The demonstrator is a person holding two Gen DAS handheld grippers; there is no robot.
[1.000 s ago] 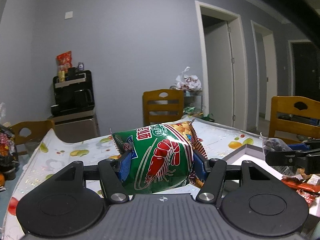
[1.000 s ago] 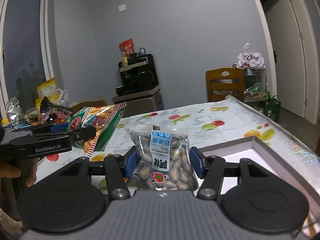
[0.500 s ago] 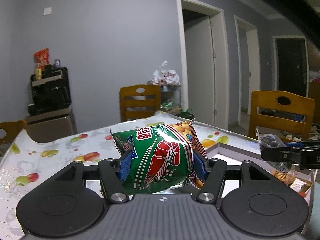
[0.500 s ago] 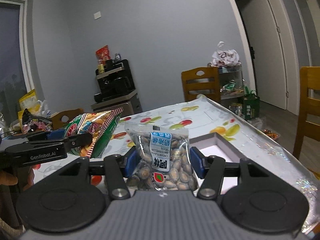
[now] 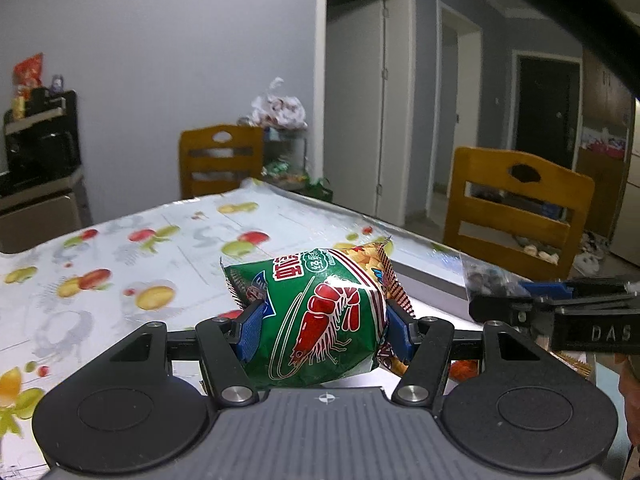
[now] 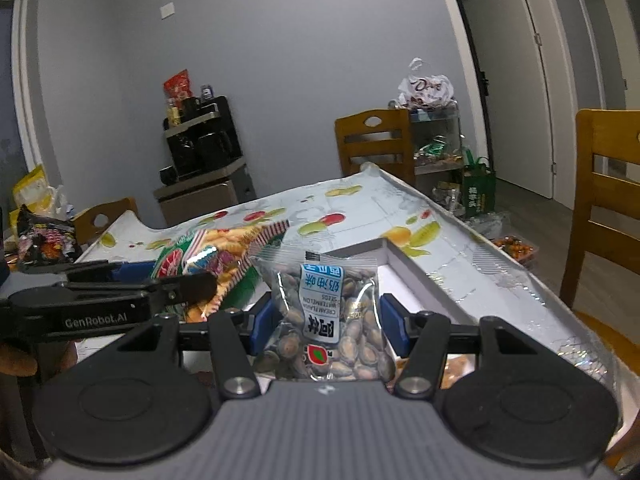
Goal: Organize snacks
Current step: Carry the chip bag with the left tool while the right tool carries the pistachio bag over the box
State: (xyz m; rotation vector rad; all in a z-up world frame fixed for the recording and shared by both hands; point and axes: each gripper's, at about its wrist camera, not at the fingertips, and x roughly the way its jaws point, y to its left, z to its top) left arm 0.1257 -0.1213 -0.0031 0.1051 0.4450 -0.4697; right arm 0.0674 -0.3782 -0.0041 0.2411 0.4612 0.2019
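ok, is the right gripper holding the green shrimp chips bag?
No, the right gripper has its jaws clamped on a clear bag of watermelon seeds; the green shrimp chips bag sits in the left gripper.

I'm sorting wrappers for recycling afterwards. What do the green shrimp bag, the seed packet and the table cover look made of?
Green shrimp bag: glossy printed plastic film, perhaps foil-lined; it shows sharp glare and serrated seams. Seed packet: clear plastic film with a printed label; the seeds show through. Table cover: shiny plastic sheet, likely vinyl, with a fruit print and crinkled reflective edges.
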